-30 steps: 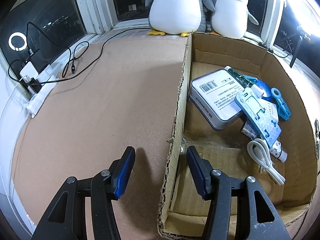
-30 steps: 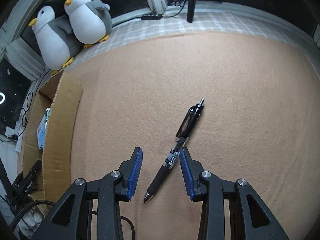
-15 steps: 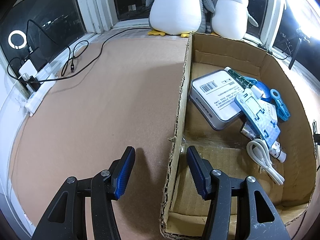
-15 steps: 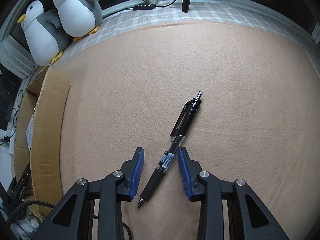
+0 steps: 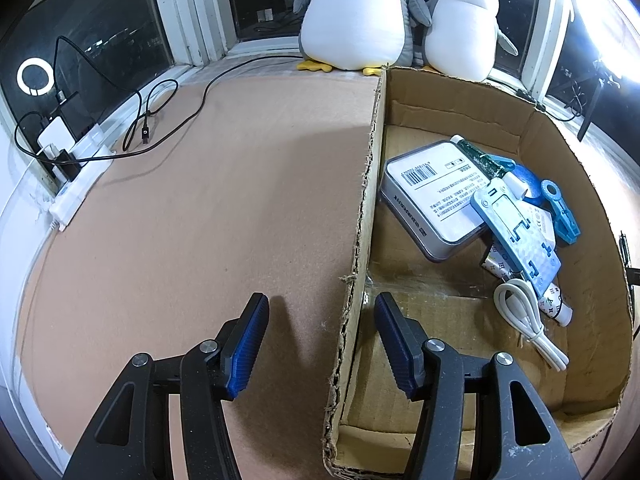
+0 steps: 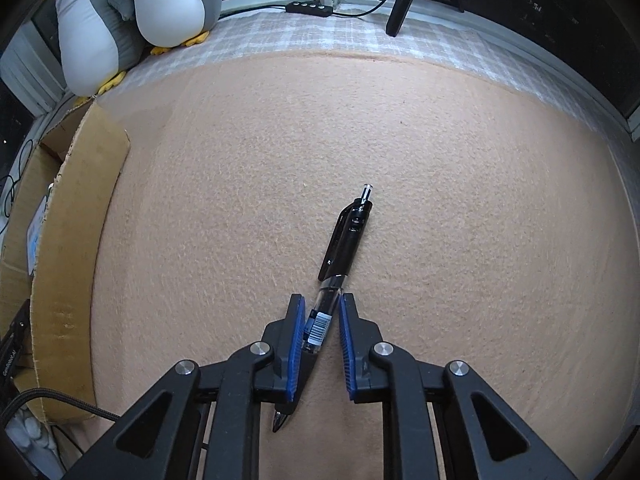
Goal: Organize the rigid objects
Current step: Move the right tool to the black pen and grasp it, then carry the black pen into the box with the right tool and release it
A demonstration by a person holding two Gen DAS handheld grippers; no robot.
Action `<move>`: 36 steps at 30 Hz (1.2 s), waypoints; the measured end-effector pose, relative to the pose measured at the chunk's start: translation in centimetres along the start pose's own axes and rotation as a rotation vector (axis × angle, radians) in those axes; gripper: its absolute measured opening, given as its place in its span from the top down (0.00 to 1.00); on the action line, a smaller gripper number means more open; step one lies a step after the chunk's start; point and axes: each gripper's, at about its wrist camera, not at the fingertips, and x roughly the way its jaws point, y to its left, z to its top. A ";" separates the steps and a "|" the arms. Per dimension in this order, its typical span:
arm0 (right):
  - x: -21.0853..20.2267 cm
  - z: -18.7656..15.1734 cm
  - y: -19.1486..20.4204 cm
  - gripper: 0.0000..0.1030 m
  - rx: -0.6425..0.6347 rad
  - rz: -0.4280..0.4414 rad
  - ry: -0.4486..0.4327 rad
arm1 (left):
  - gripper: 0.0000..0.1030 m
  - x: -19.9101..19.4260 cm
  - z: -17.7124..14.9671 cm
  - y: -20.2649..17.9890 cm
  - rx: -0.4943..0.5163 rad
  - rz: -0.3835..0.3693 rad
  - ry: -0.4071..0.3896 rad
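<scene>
A black retractable pen [image 6: 340, 264] lies on tan felt between the right gripper's [image 6: 320, 334] narrowly parted, unclosed fingers.

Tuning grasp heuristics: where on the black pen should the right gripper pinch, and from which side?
Pinch the clear barrel section just below the clip, across its width. The pen lies flat on the felt mat, tip toward the camera, so come straight down from above. The right gripper already straddles that labelled section, jaws close but a gap shows on one side. Avoid the clip end: it is uneven and would likely twist.
</scene>
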 end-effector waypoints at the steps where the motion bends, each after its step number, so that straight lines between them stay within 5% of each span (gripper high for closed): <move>1: 0.0 0.0 -0.1 0.85 -0.007 0.002 0.001 | 0.42 0.0 0.0 0.0 0.002 0.001 0.000; 36: -1.8 0.6 0.3 0.90 -0.020 0.078 -0.093 | 0.41 -0.1 0.2 -0.5 0.026 0.032 0.006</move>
